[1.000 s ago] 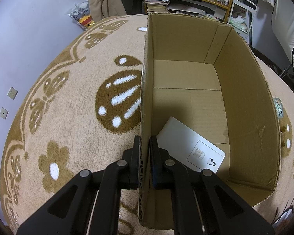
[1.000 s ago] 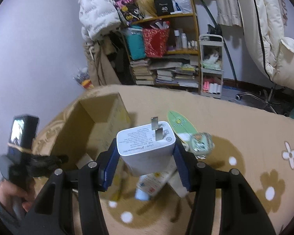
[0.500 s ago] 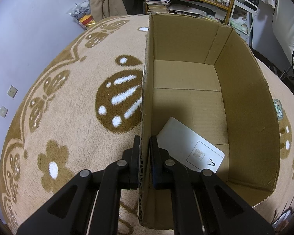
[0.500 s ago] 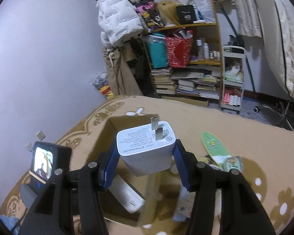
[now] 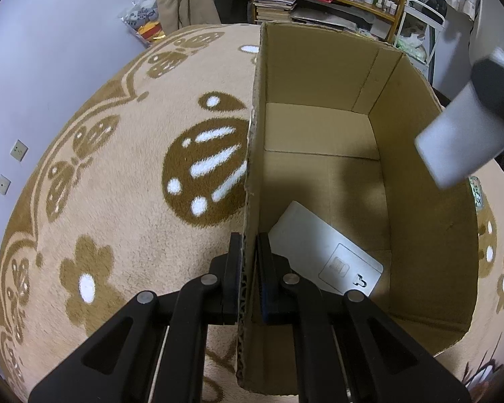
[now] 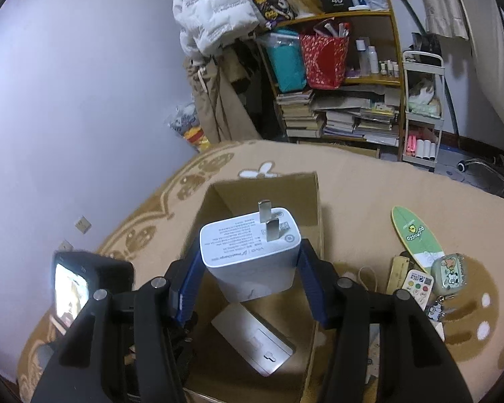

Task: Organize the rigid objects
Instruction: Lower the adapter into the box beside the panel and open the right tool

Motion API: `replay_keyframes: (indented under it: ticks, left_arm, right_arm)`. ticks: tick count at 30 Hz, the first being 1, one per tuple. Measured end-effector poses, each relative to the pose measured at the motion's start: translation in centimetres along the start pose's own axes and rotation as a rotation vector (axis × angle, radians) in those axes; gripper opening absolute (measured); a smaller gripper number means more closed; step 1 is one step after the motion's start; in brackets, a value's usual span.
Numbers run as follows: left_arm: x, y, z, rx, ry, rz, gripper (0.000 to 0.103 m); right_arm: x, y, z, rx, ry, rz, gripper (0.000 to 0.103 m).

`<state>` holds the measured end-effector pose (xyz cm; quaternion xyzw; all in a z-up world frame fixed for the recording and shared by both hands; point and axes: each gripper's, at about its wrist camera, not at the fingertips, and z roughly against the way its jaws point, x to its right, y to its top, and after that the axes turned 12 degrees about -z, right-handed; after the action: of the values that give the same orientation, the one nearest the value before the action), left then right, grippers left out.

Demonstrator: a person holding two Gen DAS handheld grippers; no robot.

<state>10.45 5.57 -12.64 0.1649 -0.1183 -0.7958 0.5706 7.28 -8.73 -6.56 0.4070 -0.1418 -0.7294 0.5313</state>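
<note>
Box [image 6: 314, 198] holds one card [image 6: 252, 342]; gripper [image 6: 250, 278] one charger [image 6: 252, 252].

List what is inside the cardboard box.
One flat white packet lies on the floor of the box. The near corner below the left gripper is hidden by its fingers.

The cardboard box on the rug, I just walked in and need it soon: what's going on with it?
A person is packing loose items into the cardboard box. The left gripper is clamped on its side wall, steadying it. The right gripper holds a white charger above the opening. A flat white box already lies inside.
</note>
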Motion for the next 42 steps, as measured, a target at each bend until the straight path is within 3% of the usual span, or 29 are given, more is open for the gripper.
replay_keyframes:
  ticks: [8, 29, 42]
  left_arm:
    - [-0.6, -0.1, -0.5, -0.015, -0.026, 0.019, 0.007]
    - [-0.8, -0.1, -0.6, -0.021, -0.041, 0.024, 0.007]
    - [-1.1, -0.3, -0.6, -0.019, -0.043, 0.033, 0.007]
  right_arm:
    - [1.5, -2.2, -2.4, -0.067, -0.019, -0.012, 0.058]
    - [0.2, -2.8, -2.9, -0.046, -0.108, 0.079, 0.059]
    - [0.8, -2.6, -1.9, -0.008, -0.083, 0.031, 0.060]
